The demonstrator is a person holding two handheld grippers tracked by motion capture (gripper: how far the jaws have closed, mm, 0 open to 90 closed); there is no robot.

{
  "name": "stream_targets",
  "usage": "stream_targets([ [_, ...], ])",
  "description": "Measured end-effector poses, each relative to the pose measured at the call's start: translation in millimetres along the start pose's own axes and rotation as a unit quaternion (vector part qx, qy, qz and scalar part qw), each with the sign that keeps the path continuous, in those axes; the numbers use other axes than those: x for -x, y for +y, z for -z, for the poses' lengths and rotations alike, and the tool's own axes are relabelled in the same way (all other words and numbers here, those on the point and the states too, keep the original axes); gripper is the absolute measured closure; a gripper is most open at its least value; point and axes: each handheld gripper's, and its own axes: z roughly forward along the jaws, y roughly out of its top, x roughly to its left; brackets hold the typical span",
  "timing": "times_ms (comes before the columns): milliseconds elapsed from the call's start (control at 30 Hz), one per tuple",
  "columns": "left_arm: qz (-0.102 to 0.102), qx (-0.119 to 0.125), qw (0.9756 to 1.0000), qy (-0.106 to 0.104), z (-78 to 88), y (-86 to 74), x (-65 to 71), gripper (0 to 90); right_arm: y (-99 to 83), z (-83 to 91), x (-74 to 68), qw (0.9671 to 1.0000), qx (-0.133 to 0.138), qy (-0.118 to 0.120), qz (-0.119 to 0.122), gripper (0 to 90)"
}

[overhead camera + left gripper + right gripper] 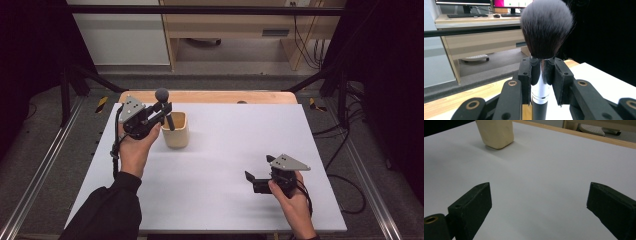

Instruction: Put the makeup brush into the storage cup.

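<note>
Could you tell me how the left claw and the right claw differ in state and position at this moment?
The left claw is shut on the makeup brush, gripping its silver ferrule; the right claw is open and holds nothing. The left claw is raised at the far left beside the beige cup, bristles up; the right claw sits low over the white mat at the near right, away from the cup. Both are black two-jaw claws, each held in a hand.

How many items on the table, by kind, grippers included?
Makeup brush, clamped in the left gripper: 1
Beige cup: 1
Grippers, counting the open right gripper: 2
Total: 4
</note>
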Motion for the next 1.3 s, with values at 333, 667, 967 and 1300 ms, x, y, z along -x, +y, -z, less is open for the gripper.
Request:
stream_targets([
  [333, 0.0, 0.002, 1.0, 0.001, -3.8, 0.6, -0.2, 70.9, -4.2, 4.4, 1.7, 0.9999, 0.007, -0.009, -0.006, 6.2],
  [667, -0.004, 0.004, 1.0, 0.003, -7.0, 1.6, 0.5, 70.9, -8.6, 7.9, 5.0, 0.9998, 0.01, -0.016, -0.011, 6.3],
  [967, -0.004, 0.004, 1.0, 0.007, -10.6, 0.5, -1.9, 71.0, -11.8, 10.5, 7.7, 0.9996, 0.014, -0.02, -0.015, 6.3],
  [1300, -0.003, 0.005, 0.9999, 0.014, -13.2, -1.6, -6.3, 71.0, -14.1, 11.6, 9.6, 0.9994, 0.018, -0.023, -0.016, 6.4],
])
